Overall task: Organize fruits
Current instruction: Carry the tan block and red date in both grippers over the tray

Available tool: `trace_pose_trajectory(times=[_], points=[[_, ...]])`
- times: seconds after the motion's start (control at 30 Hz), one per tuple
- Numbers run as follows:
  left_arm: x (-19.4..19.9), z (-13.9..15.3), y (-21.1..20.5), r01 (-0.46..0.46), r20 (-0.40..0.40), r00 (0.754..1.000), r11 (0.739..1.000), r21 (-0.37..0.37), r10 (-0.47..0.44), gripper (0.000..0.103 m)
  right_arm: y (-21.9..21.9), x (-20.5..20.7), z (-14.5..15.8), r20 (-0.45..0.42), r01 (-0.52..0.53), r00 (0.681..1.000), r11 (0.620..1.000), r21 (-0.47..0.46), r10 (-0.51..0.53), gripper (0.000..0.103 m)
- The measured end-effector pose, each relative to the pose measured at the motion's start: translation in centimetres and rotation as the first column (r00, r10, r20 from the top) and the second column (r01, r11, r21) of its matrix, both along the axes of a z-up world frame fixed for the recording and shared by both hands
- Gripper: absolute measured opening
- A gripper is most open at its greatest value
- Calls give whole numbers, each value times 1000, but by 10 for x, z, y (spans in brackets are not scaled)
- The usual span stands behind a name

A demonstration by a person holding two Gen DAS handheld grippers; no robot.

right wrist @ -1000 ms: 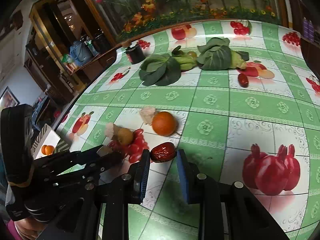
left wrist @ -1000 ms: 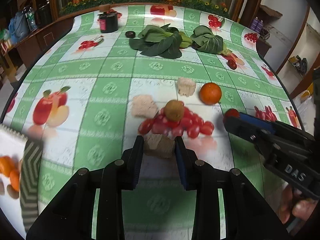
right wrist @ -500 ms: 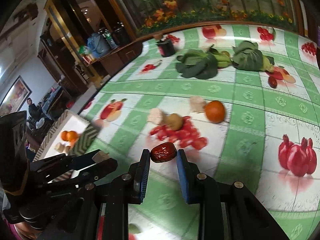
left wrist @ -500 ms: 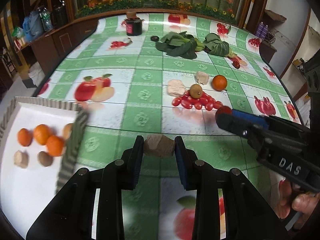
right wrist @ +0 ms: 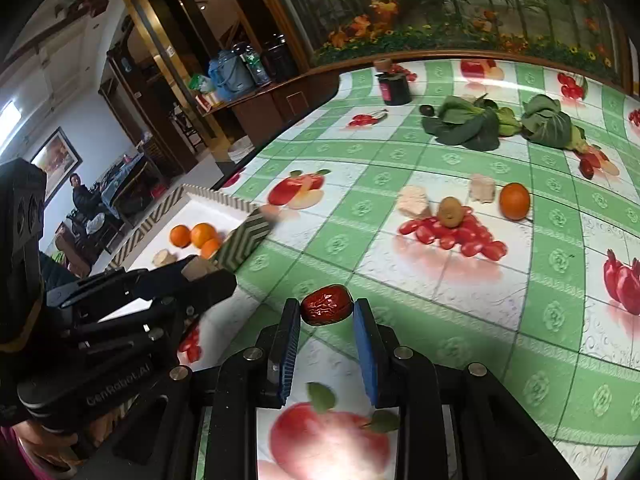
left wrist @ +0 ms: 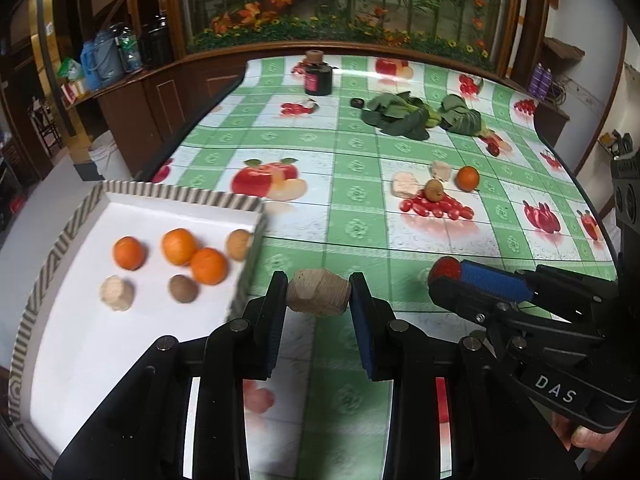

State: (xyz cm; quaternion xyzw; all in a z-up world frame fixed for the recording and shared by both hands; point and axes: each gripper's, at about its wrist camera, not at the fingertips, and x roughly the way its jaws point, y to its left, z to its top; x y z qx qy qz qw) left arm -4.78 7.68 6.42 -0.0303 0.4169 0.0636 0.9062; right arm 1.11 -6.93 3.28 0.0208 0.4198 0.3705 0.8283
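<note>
My left gripper [left wrist: 319,294] is shut on a tan lumpy fruit piece [left wrist: 319,291], held above the table just right of the white tray [left wrist: 80,344]. The tray, with a striped rim, holds three oranges [left wrist: 179,245], a kiwi [left wrist: 183,288] and pale pieces. My right gripper [right wrist: 326,308] is shut on a red date [right wrist: 327,305]; it shows at right in the left wrist view [left wrist: 444,272]. On the table lie an orange [right wrist: 515,200], a kiwi [right wrist: 450,211], cherry tomatoes [right wrist: 456,234] and two pale chunks [right wrist: 412,201].
Leafy greens [left wrist: 400,114] and a second bunch [left wrist: 464,119] lie far back, with a dark jar [left wrist: 318,77] and a small dark fruit [left wrist: 357,102]. Another red date [right wrist: 587,167] lies at the far right. The table edge runs left of the tray.
Both grippers have moved back and left from the fruit pile, carrying their fruit. The tray has come fully into the left wrist view, close to the left gripper.
</note>
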Motion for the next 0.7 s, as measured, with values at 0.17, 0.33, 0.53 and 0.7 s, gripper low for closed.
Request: trace_pose_trajectory(times=[0.17, 0.33, 0.53, 0.7], points=[[-15, 5, 12, -23, 19, 1000, 1000, 0, 23, 30, 12, -15, 5, 16, -19, 1000, 1000, -4, 19, 27], [-26, 11, 25, -44, 38, 998, 999, 9, 44, 31, 26, -26, 9, 28, -45, 999, 999, -9, 45, 27], [-37, 17, 44, -74, 52, 996, 997, 23, 73, 31, 49, -37, 14, 43, -88, 995, 996, -20, 89, 27], [-45, 21, 62, -100, 58, 994, 994, 35, 98, 31, 67, -42, 18, 53, -119, 991, 993, -21, 120, 26]])
